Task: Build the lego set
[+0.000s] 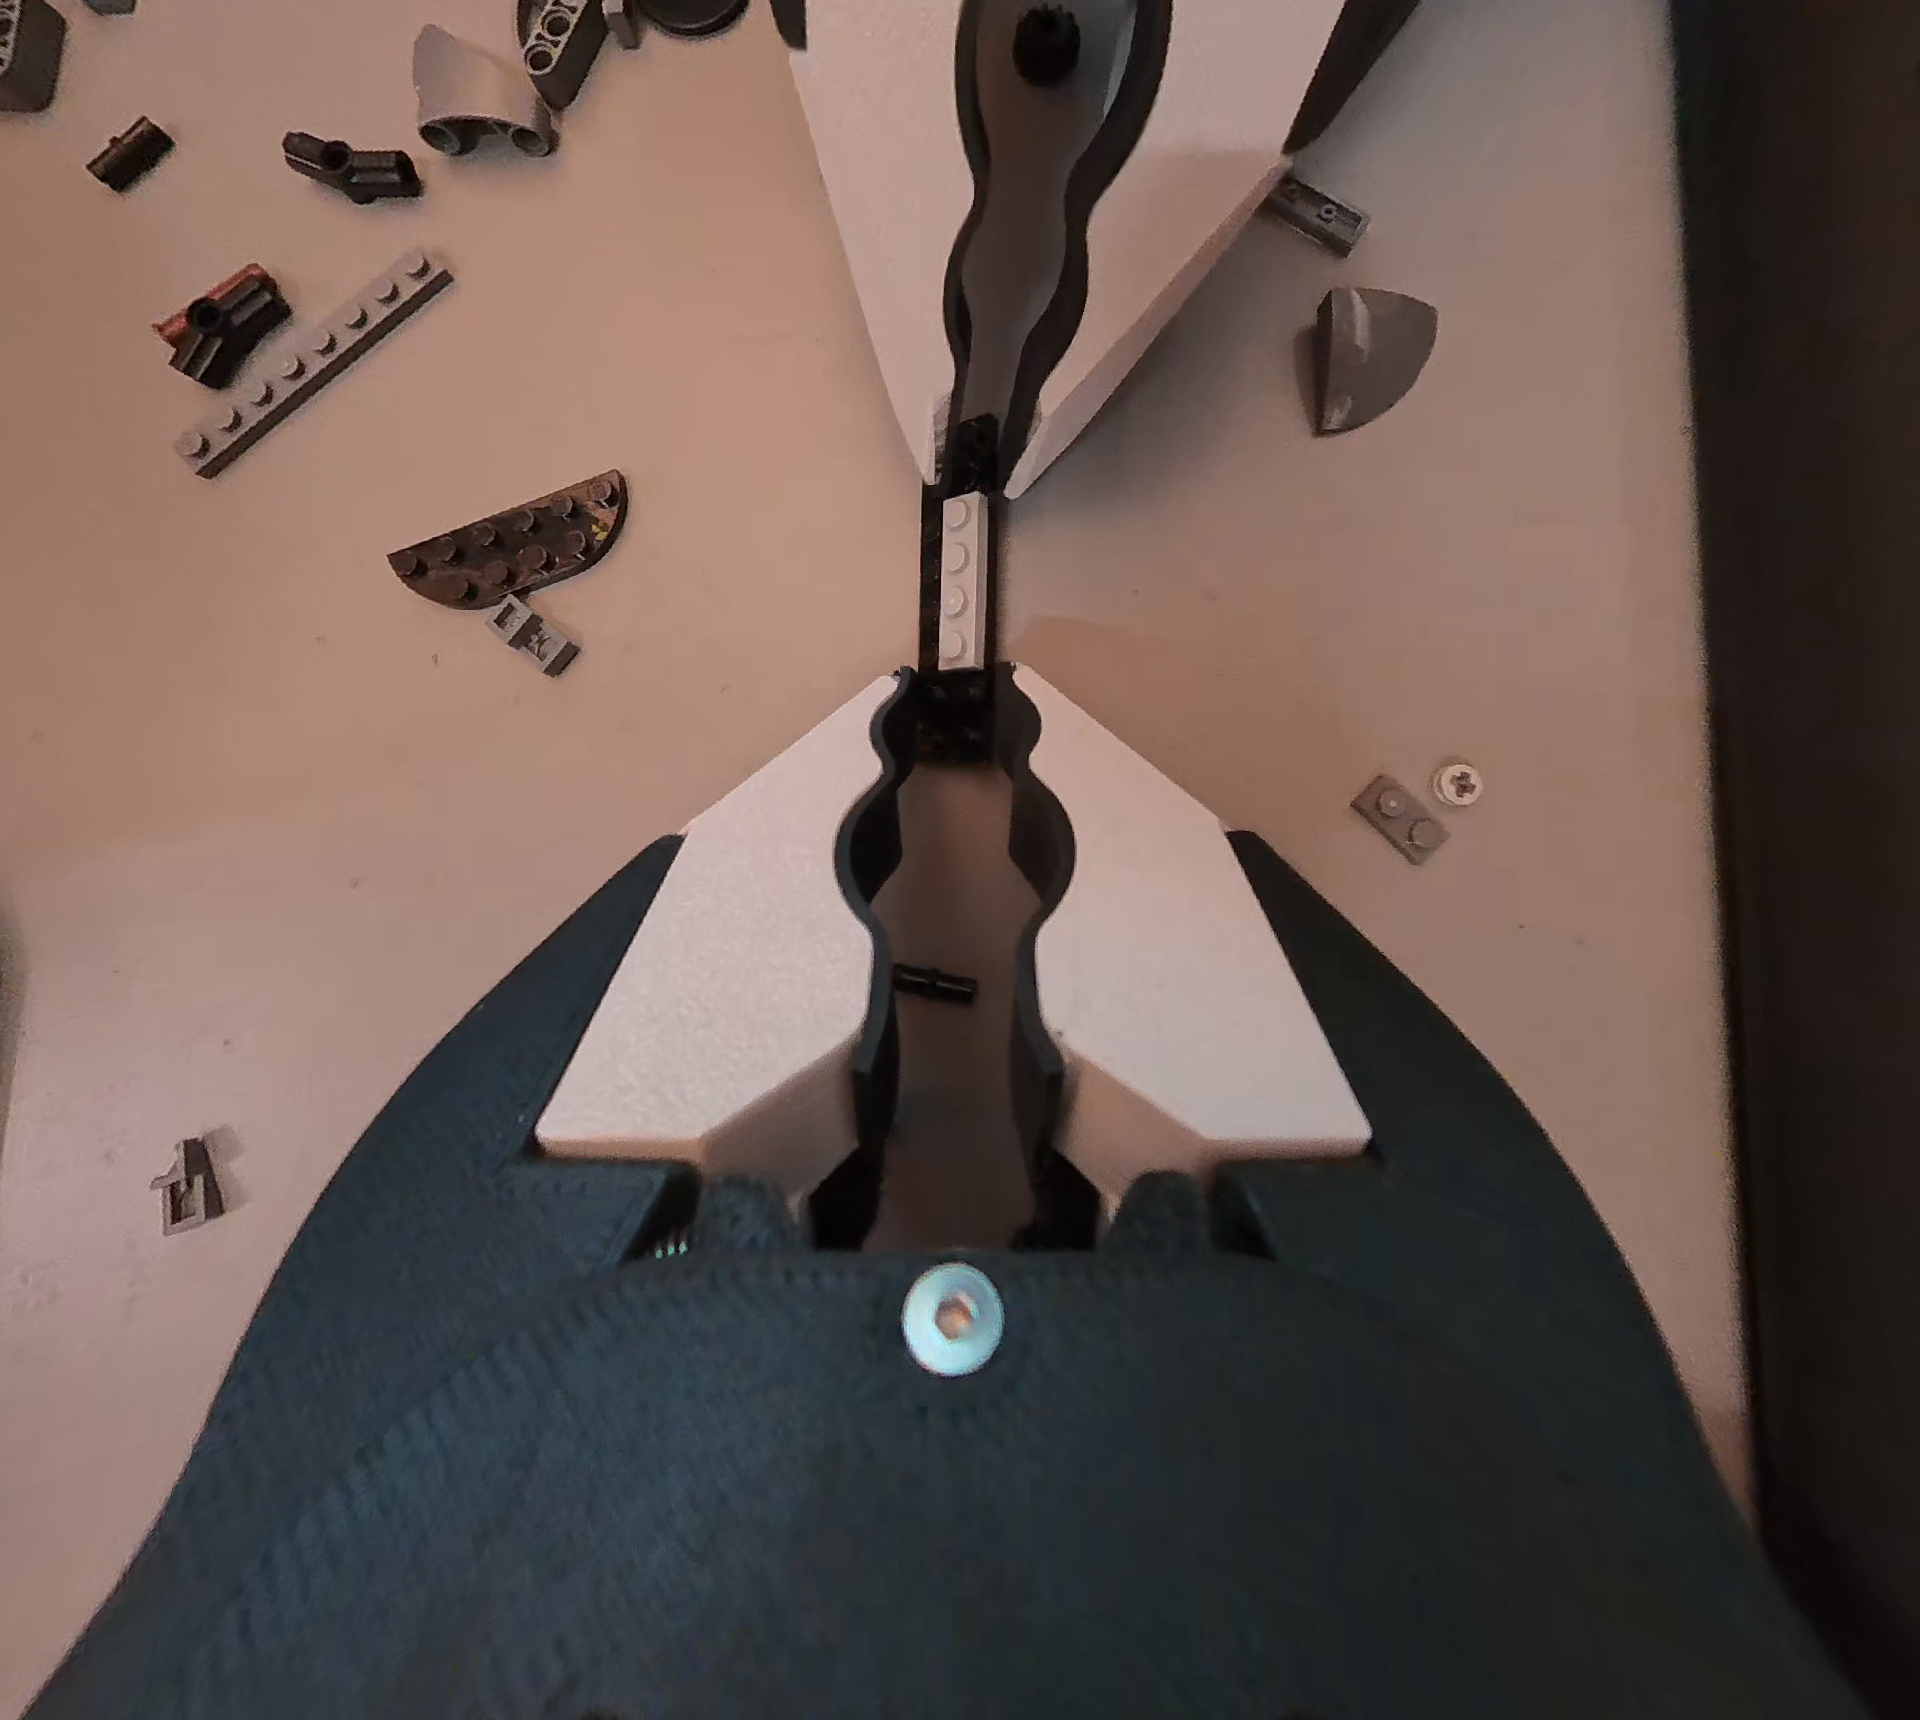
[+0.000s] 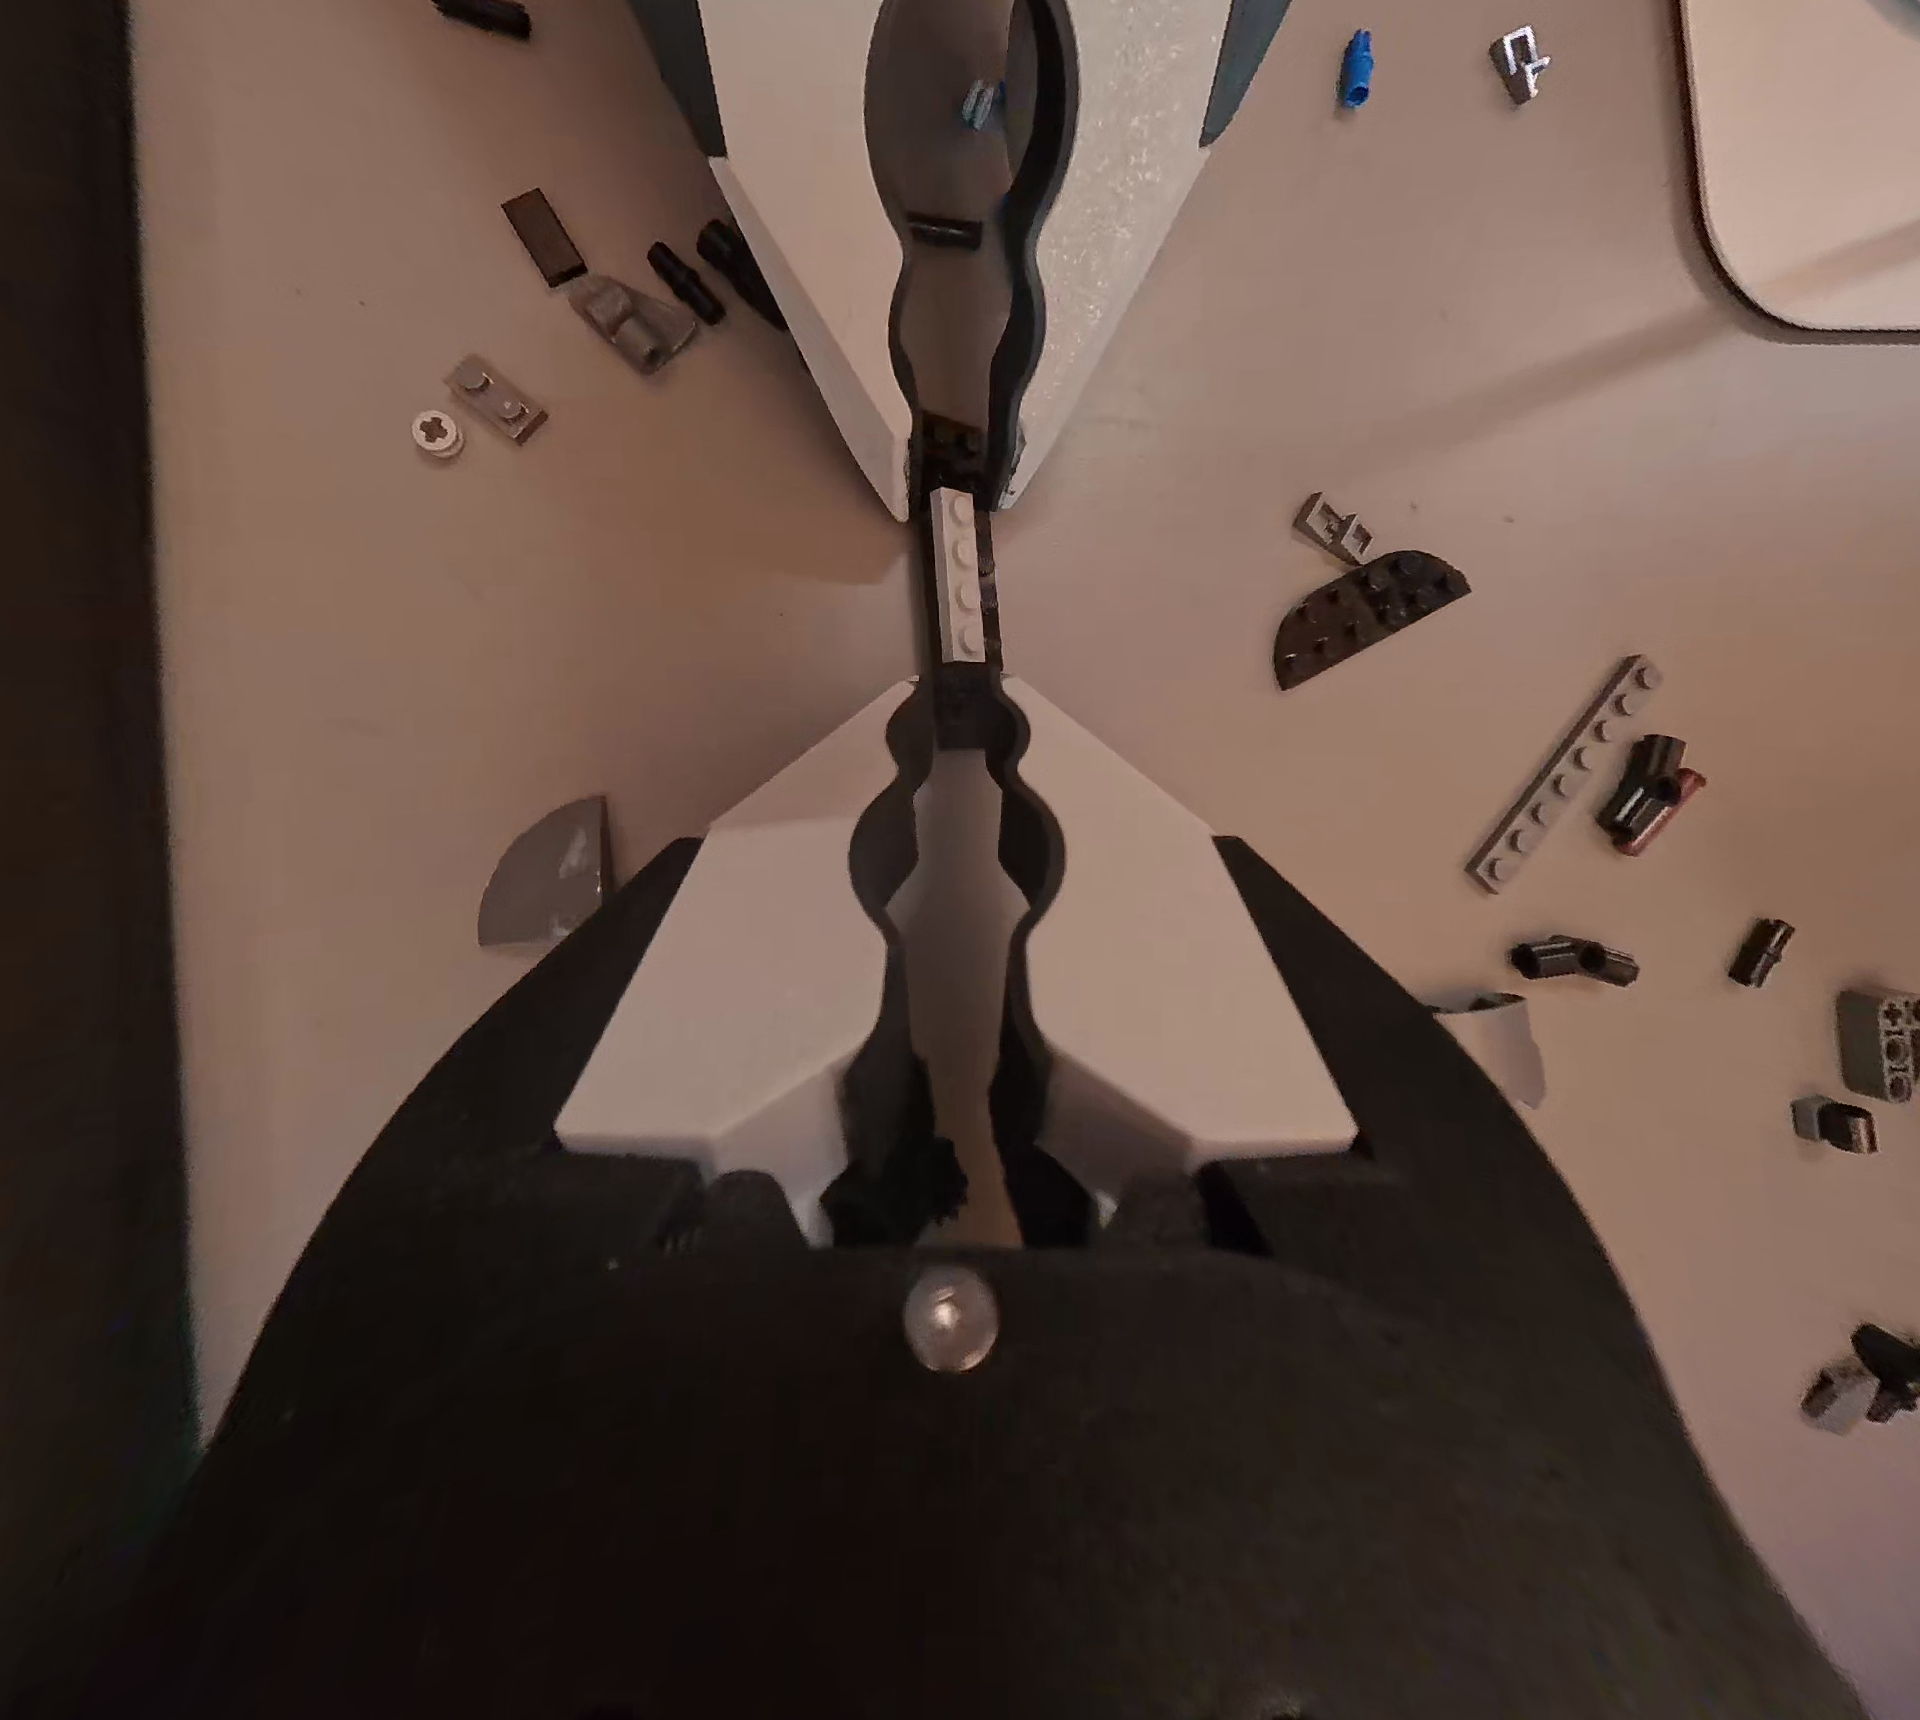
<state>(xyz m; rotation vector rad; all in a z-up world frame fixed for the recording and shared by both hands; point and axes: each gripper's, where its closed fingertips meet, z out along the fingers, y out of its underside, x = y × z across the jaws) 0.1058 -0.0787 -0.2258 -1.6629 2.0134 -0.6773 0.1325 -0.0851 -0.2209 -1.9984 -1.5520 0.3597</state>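
Both grippers are pinching one small assembly end to end above the table: left gripper (image 1: 951, 720) clamping the near black end, right gripper (image 2: 961, 714) clamping the other. Between their tips, the white plate (image 1: 964, 595) is sitting on the black plate (image 1: 938, 590), long axis running straight from tool to tool, so pressing it home likely means squeezing across that line.

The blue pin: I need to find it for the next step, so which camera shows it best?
The right wrist view: the blue pin lies in the open on the table, upper right, unobstructed. The left wrist view does not show it at all.
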